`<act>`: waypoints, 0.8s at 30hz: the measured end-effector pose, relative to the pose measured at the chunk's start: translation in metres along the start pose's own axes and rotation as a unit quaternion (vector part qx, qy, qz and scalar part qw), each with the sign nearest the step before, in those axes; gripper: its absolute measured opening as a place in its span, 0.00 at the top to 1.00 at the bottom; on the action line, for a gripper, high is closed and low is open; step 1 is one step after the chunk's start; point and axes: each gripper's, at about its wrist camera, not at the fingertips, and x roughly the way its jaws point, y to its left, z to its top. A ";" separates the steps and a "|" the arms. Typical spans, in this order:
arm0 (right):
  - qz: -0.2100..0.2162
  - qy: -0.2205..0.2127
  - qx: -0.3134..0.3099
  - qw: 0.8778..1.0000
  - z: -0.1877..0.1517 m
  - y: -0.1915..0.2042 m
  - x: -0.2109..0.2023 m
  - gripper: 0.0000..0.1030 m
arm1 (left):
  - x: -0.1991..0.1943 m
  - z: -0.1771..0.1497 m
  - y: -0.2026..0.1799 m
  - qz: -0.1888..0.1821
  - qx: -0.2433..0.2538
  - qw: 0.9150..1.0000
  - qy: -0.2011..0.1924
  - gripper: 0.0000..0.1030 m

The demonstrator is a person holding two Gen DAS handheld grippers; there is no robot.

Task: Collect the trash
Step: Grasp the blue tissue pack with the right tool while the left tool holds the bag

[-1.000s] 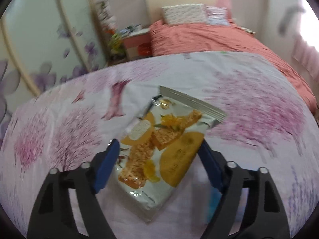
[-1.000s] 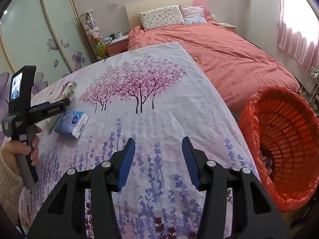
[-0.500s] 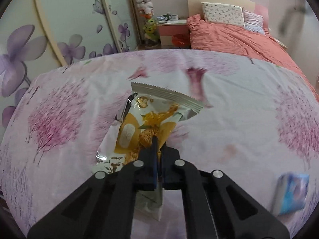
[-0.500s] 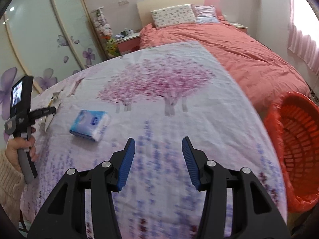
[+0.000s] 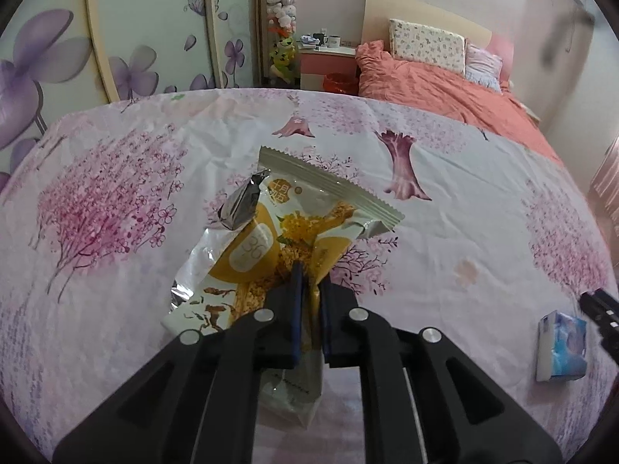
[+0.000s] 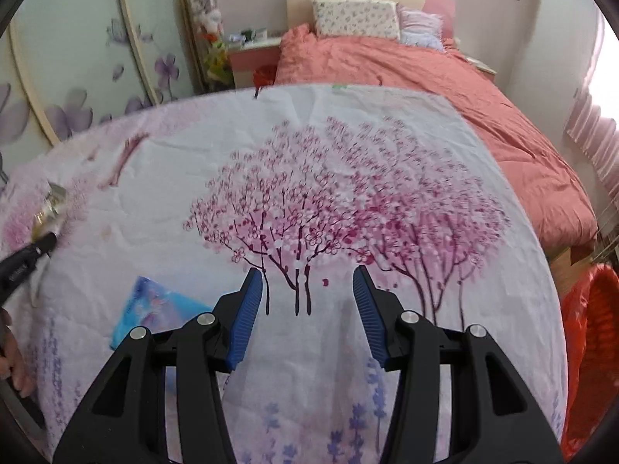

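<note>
My left gripper [image 5: 309, 270] is shut on a yellow and white snack wrapper [image 5: 267, 239], crumpled and lifted off the floral sheet. The wrapper also shows at the far left of the right wrist view [image 6: 50, 208], held by the left gripper [image 6: 38, 247]. My right gripper [image 6: 307, 274] is open and empty above the sheet. A blue tissue pack [image 6: 154, 313] lies just left of its left finger; it also shows in the left wrist view [image 5: 561, 348]. A red trash basket [image 6: 595, 348] stands at the right edge, beside the sheet.
The floral sheet [image 6: 348, 154] covers a raised surface in the foreground. Behind it is a bed with an orange duvet [image 6: 425, 77] and pillows. A nightstand [image 5: 329, 62] and sliding wardrobe doors [image 5: 116, 38] stand at the back left.
My left gripper closed on the snack wrapper and lifted it while swinging left. My right gripper swung left, so the tissue pack came close and the basket slid to the right edge.
</note>
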 end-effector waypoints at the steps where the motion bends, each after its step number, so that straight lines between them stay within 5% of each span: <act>1: 0.003 0.004 -0.005 1.000 -0.002 0.000 0.000 0.52 | 0.000 0.000 0.001 -0.002 -0.002 1.000 0.000 0.89; 8: 0.058 0.025 -0.063 0.996 -0.038 0.012 -0.028 0.52 | 0.001 -0.002 0.005 -0.012 -0.010 1.000 0.000 0.89; 11: 0.029 -0.017 -0.065 0.997 -0.047 0.015 -0.050 0.52 | 0.002 -0.001 0.005 -0.011 -0.009 1.000 0.000 0.89; 14: 0.062 -0.029 -0.028 0.997 -0.049 0.015 -0.060 0.51 | 0.001 -0.002 0.005 -0.007 -0.006 1.000 0.000 0.89; 17: 0.082 -0.031 -0.030 0.996 -0.056 0.034 -0.060 0.34 | 0.000 -0.002 0.005 -0.006 -0.006 1.000 0.000 0.89; 24: 0.079 -0.030 -0.044 0.995 -0.050 0.064 -0.046 0.33 | 0.000 -0.002 0.004 -0.007 -0.006 1.000 0.000 0.89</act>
